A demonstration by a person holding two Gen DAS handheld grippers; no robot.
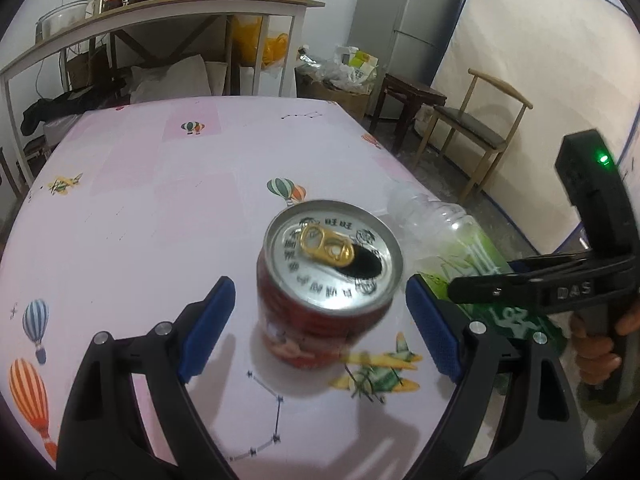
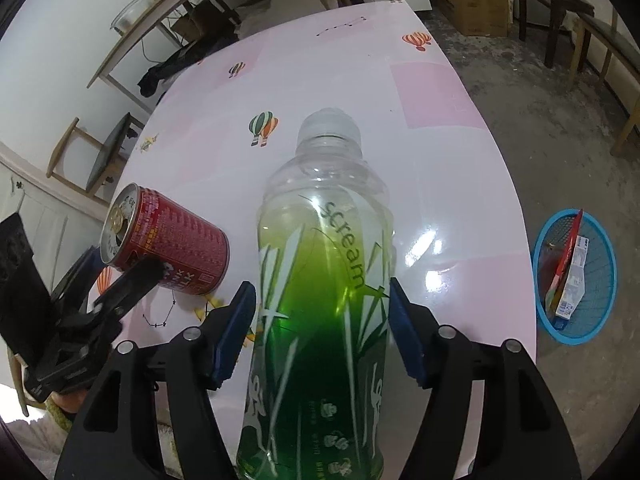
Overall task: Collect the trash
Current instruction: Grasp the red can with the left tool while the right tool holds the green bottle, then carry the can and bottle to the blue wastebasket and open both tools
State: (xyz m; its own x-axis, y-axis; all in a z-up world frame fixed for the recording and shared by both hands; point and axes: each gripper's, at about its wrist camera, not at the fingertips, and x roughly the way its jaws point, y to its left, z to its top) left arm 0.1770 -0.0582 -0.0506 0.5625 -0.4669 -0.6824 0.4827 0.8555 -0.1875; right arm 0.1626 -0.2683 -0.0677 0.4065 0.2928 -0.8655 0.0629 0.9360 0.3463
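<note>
A red drink can with an opened silver top stands on the pink table. My left gripper is open with its blue pads on either side of the can, not touching it. The can also shows in the right wrist view, between the left gripper's fingers. A clear plastic bottle with a green label stands between the blue pads of my right gripper, which is shut on it. The bottle shows right of the can in the left wrist view.
A blue basket holding cartons stands on the floor right of the table. A wooden chair, a stool, cardboard boxes with bags and a loaded shelf stand beyond the table.
</note>
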